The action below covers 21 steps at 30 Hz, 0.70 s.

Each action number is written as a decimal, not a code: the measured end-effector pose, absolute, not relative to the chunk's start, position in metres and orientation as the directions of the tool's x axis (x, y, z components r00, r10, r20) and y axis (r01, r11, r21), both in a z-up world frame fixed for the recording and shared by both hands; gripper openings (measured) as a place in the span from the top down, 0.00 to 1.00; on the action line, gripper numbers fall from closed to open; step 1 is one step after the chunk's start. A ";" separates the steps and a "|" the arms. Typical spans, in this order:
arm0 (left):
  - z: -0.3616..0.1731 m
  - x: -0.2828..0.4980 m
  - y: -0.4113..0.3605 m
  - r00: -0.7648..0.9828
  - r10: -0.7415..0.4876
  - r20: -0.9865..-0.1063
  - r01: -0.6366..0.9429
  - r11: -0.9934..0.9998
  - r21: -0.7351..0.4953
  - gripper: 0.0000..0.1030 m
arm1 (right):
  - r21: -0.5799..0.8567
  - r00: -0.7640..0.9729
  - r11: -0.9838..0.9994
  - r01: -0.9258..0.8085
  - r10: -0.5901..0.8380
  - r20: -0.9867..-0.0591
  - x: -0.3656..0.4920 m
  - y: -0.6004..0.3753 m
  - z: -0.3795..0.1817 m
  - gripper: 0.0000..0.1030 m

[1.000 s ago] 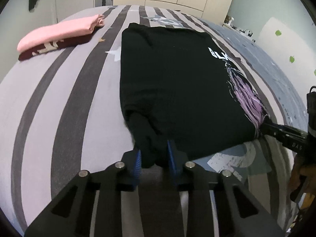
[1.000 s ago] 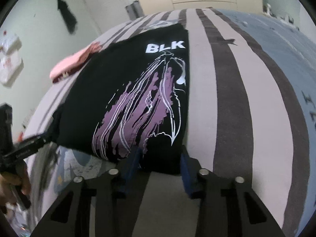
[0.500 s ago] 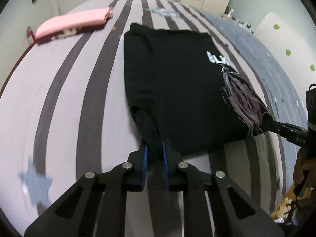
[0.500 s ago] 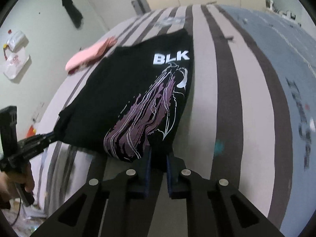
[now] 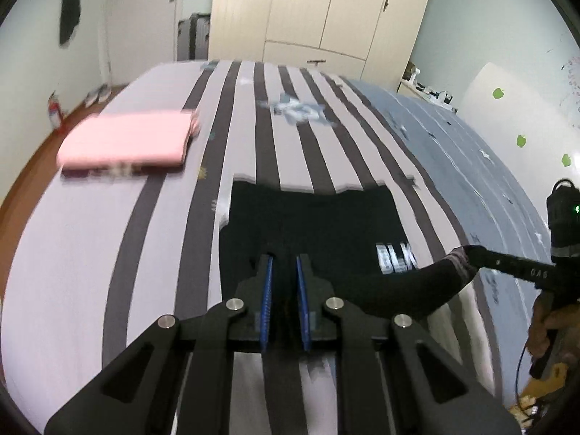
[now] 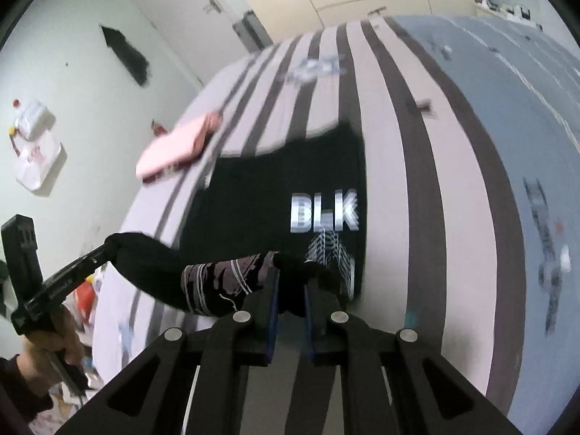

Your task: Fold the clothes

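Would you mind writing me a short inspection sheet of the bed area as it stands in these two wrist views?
Surface: striped bedsheet on the bed, with a blue patterned section on the right.
Job's things: black T-shirt with BLK print; its near edge is lifted off the sheet, its far part lies flat.
Clutter: folded pink garment on top of a darker one, far left of the bed.
Grippers: left gripper and right gripper each closed on a near corner of the shirt.
Cables: thin cable hanging beside the hand on the right gripper.
Surroundings: cream wardrobe, grey suitcase, dark garment on the wall.
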<state>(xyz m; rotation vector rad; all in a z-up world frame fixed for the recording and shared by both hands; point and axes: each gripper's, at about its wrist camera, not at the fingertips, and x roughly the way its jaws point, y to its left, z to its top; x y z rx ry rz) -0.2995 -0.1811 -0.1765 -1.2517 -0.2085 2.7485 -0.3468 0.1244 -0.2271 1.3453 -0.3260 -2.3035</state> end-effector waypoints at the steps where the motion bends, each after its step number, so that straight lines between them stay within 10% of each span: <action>1: -0.181 -0.320 -0.182 -0.653 0.160 -0.741 -0.052 -0.985 -0.167 0.90 | 0.419 -0.427 -0.870 0.261 -0.493 -0.758 -0.365 0.121 -0.227 0.90; 11: -0.238 -0.454 -0.205 -0.614 0.144 -0.776 0.000 -0.983 -0.182 0.98 | 0.469 -0.254 -0.877 0.101 -0.479 -0.840 -0.530 0.099 -0.313 0.89; 15: -0.234 -0.428 -0.227 -0.628 0.181 -0.756 0.051 -0.961 -0.272 0.84 | 0.498 -0.278 -0.860 0.116 -0.509 -0.814 -0.521 0.108 -0.309 0.81; 17: -0.237 -0.415 -0.225 -0.620 0.182 -0.763 0.041 -0.964 -0.263 0.80 | 0.499 -0.321 -0.855 0.138 -0.515 -0.794 -0.508 0.115 -0.299 0.46; 21: -0.249 -0.395 -0.213 -0.590 0.184 -0.786 0.000 -0.974 -0.228 0.74 | 0.459 -0.403 -0.867 0.194 -0.497 -0.769 -0.484 0.123 -0.285 0.40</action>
